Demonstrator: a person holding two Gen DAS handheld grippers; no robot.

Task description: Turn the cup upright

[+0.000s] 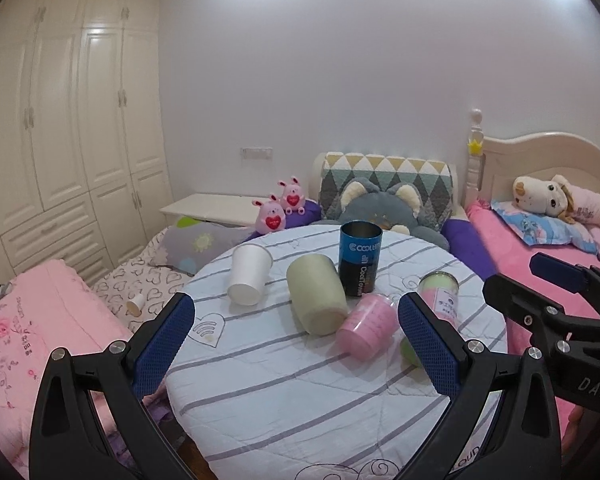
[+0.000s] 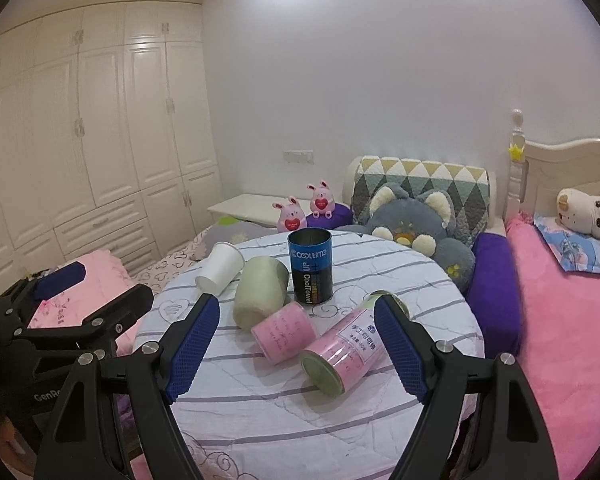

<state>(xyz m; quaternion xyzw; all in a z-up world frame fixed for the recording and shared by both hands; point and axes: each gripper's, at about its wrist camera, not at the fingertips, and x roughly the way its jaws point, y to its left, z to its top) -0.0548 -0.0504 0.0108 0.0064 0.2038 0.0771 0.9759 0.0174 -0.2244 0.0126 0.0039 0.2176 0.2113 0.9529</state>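
Note:
On a round table with a striped cloth (image 1: 300, 400) (image 2: 300, 420) several cups lie on their sides: a white paper cup (image 1: 249, 275) (image 2: 219, 267), a pale green cup (image 1: 316, 293) (image 2: 260, 292), a small pink cup (image 1: 366, 332) (image 2: 285, 333) and a pink labelled can (image 2: 340, 350) (image 1: 440, 296). A blue Cooltime can (image 1: 359, 259) (image 2: 310, 266) stands upright. My left gripper (image 1: 296, 344) is open and empty in front of the cups. My right gripper (image 2: 296, 344) is open and empty, its right finger beside the pink labelled can.
Beds with pink covers lie left and right (image 1: 40, 320) (image 2: 572, 320). A grey cat plush (image 1: 384, 210) and two pink bunny toys (image 1: 282, 208) sit behind the table. A white wardrobe (image 1: 60, 120) fills the left wall. The right gripper's body shows in the left wrist view (image 1: 560, 320).

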